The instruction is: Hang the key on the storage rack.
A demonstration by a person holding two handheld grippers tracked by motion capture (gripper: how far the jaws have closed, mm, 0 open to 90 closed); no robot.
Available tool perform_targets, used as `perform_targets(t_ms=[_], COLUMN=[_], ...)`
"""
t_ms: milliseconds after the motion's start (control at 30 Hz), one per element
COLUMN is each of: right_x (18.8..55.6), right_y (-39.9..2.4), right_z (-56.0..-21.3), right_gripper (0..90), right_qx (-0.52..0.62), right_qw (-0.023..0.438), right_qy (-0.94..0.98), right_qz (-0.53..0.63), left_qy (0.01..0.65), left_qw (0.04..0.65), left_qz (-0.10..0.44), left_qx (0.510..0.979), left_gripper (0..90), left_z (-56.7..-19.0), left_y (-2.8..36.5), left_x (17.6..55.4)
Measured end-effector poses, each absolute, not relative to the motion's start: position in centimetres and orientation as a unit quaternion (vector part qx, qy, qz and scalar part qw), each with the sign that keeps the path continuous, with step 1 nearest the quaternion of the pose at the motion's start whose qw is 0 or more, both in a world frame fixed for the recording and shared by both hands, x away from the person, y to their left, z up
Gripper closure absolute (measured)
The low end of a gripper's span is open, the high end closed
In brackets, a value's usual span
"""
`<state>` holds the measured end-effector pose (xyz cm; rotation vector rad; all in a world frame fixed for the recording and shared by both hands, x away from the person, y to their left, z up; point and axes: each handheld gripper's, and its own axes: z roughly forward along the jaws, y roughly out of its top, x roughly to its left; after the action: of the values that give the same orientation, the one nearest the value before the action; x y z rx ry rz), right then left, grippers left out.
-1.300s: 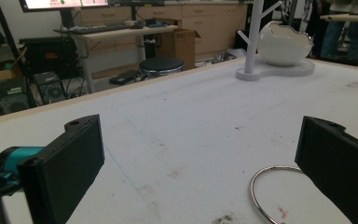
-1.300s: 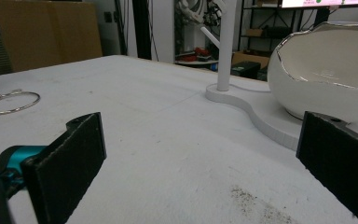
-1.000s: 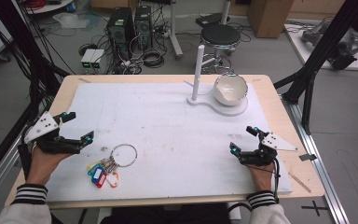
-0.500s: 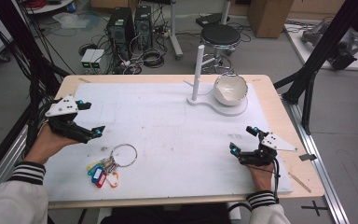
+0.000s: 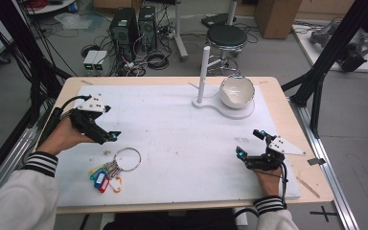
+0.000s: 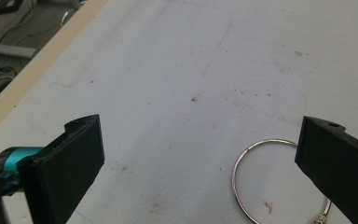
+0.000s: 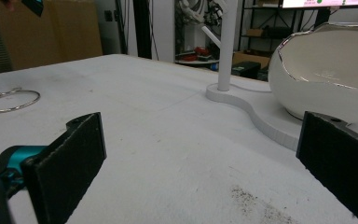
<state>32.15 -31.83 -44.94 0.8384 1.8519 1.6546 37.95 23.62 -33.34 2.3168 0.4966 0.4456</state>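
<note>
A white sheet covers the light wooden surface (image 5: 287,120). The left gripper (image 5: 106,135) hangs above the sheet's left part with its jaws wide apart and nothing between them; in the left gripper view its black jaws frame bare sheet, with a large silver metal key ring (image 6: 279,179) just inside the right jaw. In the high view that ring (image 5: 127,159) lies just beside the gripper, joined to a bunch of keys with blue, red and white plastic tags (image 5: 104,176) near the front edge. The right gripper (image 5: 252,145) rests low at the right front, jaws also spread and empty. Well beyond it a cracked-egg-shaped white bowl (image 7: 328,70) sits on a flat white stand with an upright white post (image 5: 203,74).
</note>
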Motion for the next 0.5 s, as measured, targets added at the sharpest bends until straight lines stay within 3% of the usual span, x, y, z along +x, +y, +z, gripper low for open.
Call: perform_targets(t_ms=[500], right_x=[32.1], right_y=[-31.8], right_z=[-44.9], right_gripper=[0.9], right_qx=[0.310], right_qw=[0.256], right_qy=[0.682], right_qz=[0.610], left_qy=[0.177], left_qw=[0.269], left_qz=[0.139], left_qx=[0.936], left_gripper=[1.7], left_z=[-35.2], left_y=[20.7], left_x=[39.0])
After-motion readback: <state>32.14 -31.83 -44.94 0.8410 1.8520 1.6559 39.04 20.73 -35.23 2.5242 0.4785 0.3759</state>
